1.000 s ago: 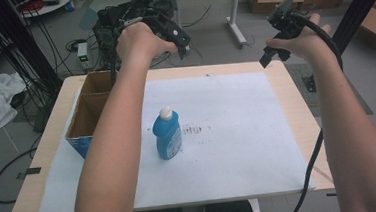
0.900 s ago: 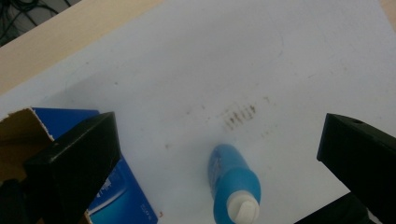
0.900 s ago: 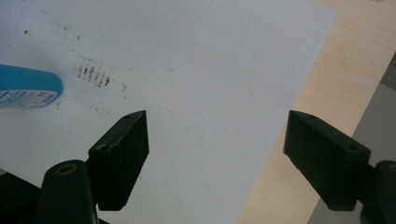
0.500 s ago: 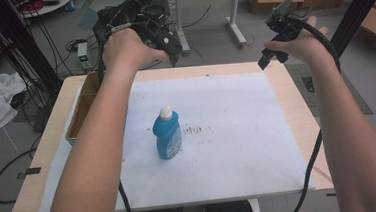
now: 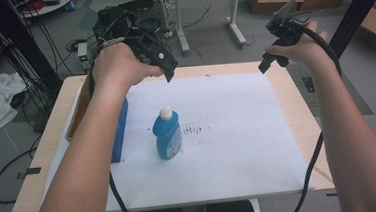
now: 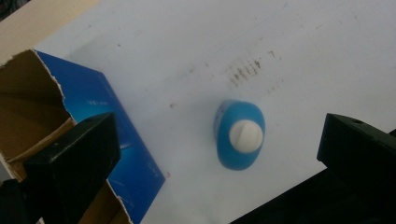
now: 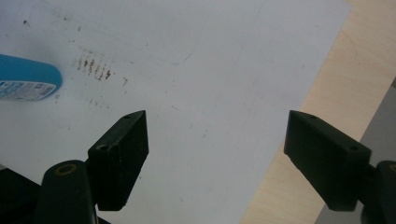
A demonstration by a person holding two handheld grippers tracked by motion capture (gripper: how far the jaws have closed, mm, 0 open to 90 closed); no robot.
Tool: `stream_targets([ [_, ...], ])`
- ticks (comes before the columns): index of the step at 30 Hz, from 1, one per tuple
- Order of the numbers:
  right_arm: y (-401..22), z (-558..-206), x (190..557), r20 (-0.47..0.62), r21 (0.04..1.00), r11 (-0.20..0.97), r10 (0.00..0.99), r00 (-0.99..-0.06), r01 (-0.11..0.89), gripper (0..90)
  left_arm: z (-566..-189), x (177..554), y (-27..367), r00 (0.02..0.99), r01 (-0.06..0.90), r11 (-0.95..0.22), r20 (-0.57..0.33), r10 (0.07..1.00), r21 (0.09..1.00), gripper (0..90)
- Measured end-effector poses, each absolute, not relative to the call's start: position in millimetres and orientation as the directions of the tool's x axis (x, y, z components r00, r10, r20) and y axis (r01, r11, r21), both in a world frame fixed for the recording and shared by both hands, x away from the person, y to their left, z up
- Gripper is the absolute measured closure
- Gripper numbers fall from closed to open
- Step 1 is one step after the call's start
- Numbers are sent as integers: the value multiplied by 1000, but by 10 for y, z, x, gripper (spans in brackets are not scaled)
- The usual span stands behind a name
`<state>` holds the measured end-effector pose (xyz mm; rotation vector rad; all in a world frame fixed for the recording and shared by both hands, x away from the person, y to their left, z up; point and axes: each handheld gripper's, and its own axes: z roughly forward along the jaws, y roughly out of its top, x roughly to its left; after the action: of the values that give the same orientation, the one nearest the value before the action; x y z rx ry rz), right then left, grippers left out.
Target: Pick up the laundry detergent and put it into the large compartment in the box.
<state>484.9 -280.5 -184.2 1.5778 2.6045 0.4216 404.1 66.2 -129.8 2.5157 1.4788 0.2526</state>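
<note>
Bottle: upright on the white sheet, left of the bench's middle, white cap up; a blue box lies just to its left, near but apart from it.
Risk, tipping: it looks tall and narrow, so if you come down off-centre one jaw may clip the cap or shoulder and knock it over.
Risk, box: your left jaw hangs over the box's torn open end in the left gripper view; drop straight from there and you could catch the cardboard, not the bottle.
Risk, grip: the body looks smooth and rounded, so a shallow pinch could slip.
Left claw: wide open, holding nothing, high over the bench's far left, pointing down with the bottle between its jaws from above.
Left arm: reaching forward over the box, wrist bent down.
Right claw: wide open and empty, up over the far right corner, well apart from the bottle.
Right arm: stretched forward along the right edge.
</note>
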Motion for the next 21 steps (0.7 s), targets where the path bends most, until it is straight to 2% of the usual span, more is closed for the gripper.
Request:
stream_targets([
  [21, -2747, -1928, 4806, 83, 256, 452, 870, -485, 854, 222, -1781, 3943, 491, 533, 827, -531, 45, 845, 185, 1],
])
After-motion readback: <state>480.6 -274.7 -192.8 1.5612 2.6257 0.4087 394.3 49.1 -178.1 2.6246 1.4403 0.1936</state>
